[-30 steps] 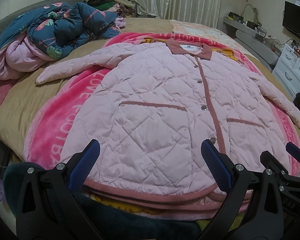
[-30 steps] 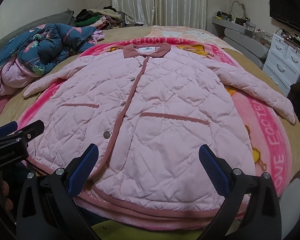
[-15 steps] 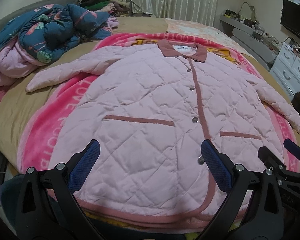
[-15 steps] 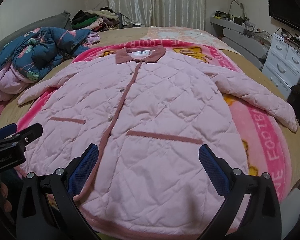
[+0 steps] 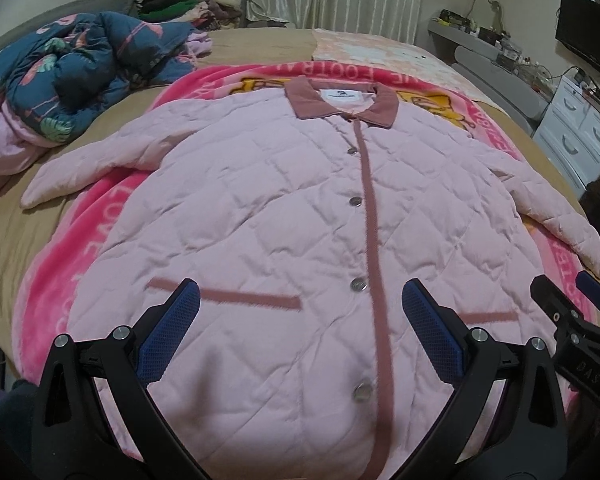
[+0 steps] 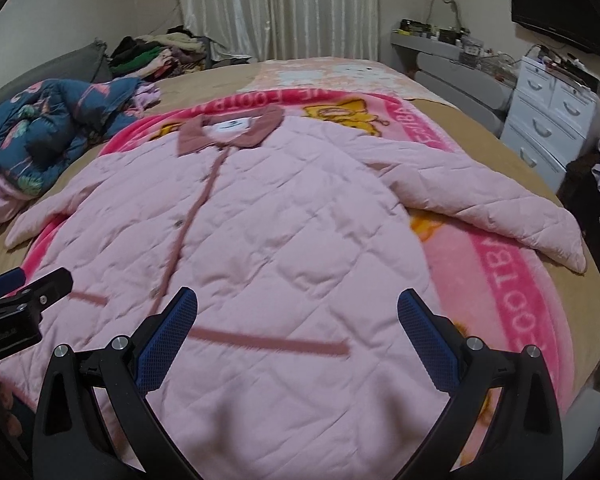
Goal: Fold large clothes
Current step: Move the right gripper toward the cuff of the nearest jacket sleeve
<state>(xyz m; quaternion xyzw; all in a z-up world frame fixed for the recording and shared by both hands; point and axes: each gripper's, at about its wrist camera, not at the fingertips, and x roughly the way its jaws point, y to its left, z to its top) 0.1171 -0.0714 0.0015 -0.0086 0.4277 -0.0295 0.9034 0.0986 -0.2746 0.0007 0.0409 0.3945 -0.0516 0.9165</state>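
Note:
A large pink quilted coat (image 5: pixel 284 208) lies flat and buttoned on a pink blanket (image 5: pixel 80 248), collar at the far end, both sleeves spread out. It also shows in the right wrist view (image 6: pixel 292 232). My left gripper (image 5: pixel 300 324) is open and empty above the coat's lower left half, near the left pocket trim. My right gripper (image 6: pixel 296 332) is open and empty above the lower right half, over the right pocket trim. The right sleeve (image 6: pixel 500 208) lies out to the right.
A crumpled blue flowered duvet (image 5: pixel 72 76) lies on the bed at far left. A clothes pile (image 6: pixel 152 56) sits at the far end by the curtains. A white drawer unit (image 6: pixel 552 120) and a TV stand to the right of the bed.
Both grippers have moved forward and up over the coat, from its hem to its pocket area. Both stay open and empty. The coat has not moved.

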